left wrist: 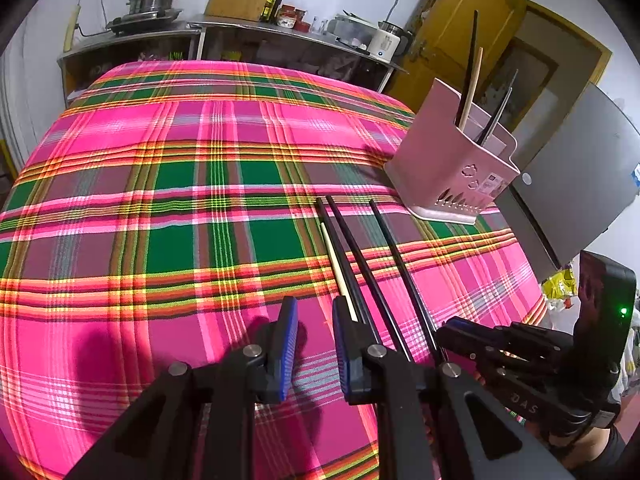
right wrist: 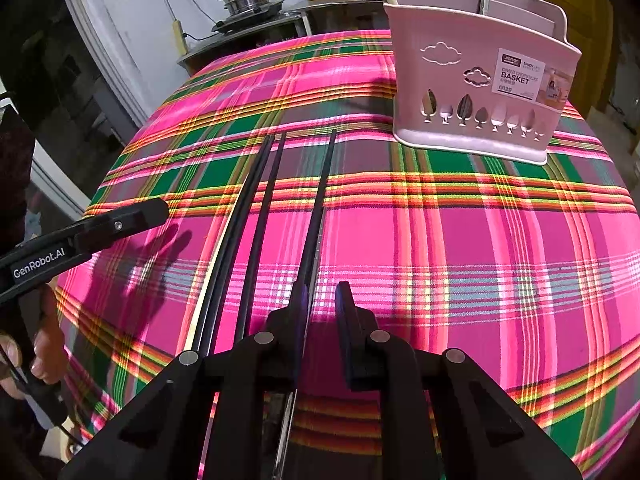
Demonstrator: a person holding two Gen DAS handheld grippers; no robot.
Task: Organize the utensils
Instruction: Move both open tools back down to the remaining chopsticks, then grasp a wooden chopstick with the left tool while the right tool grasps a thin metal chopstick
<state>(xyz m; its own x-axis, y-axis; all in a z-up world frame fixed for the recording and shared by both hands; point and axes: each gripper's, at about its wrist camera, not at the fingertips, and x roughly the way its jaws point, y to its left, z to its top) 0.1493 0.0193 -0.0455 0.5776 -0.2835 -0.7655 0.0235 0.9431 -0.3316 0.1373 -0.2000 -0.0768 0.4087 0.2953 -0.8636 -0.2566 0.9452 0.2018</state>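
Hovering over the desk (left wrist: 168,184), I'm keeping both grippers' fingers slightly parted, gripping nothing, while black chopsticks (right wrist: 260,216) are lying beside the pink basket (right wrist: 476,92) near its far right corner.

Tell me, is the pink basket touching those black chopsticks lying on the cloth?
Apart. In the right wrist view, a strip of plaid cloth shows between the pink basket and the tips of the black chopsticks.
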